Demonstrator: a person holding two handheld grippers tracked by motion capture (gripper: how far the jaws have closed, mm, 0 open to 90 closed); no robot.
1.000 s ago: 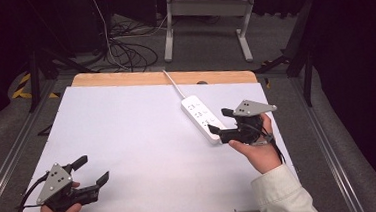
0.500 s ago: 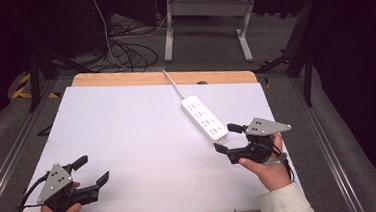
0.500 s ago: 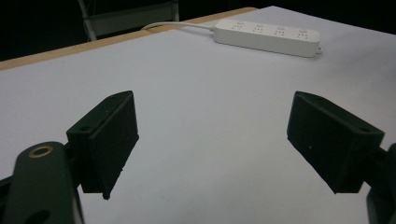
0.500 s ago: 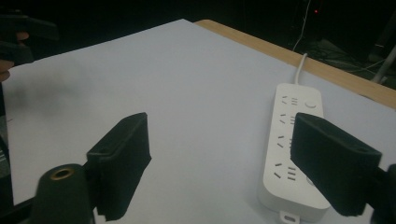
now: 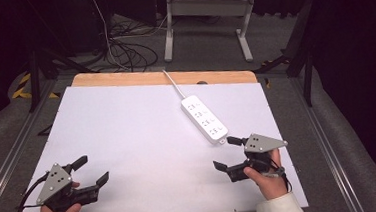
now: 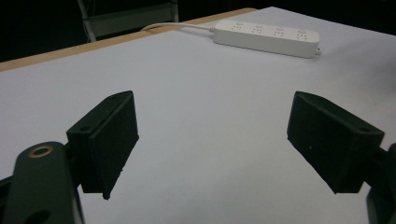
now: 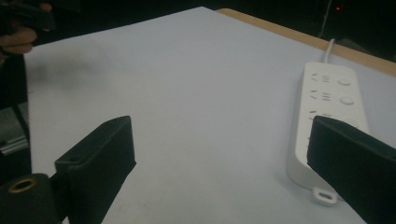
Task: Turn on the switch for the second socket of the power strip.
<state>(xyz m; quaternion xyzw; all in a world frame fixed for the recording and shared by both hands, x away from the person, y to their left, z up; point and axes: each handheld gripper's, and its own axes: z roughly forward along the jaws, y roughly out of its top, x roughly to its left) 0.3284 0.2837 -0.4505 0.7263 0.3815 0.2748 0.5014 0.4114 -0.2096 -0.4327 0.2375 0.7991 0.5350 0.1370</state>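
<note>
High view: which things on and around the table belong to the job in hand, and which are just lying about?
Part of the job:
- white power strip with its cord, lying flat on the table
- right tool, jaws open and empty, just been opening beside the strip's near end
- left tool, open, empty

Lying about:
- cables on the floor beyond the table
- grey metal stand behind

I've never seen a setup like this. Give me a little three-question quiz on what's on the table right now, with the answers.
1. True or false: the right gripper is clamped on the power strip.
2. Which lies nearer the power strip: A) the left gripper, B) the right gripper?
3. What is the power strip's cord doing: running off the table's far edge, or coiled beside the left gripper?

Key
1. False: its jaws stand open, apart from the strip.
2. B.
3. Running off the far edge.
</note>
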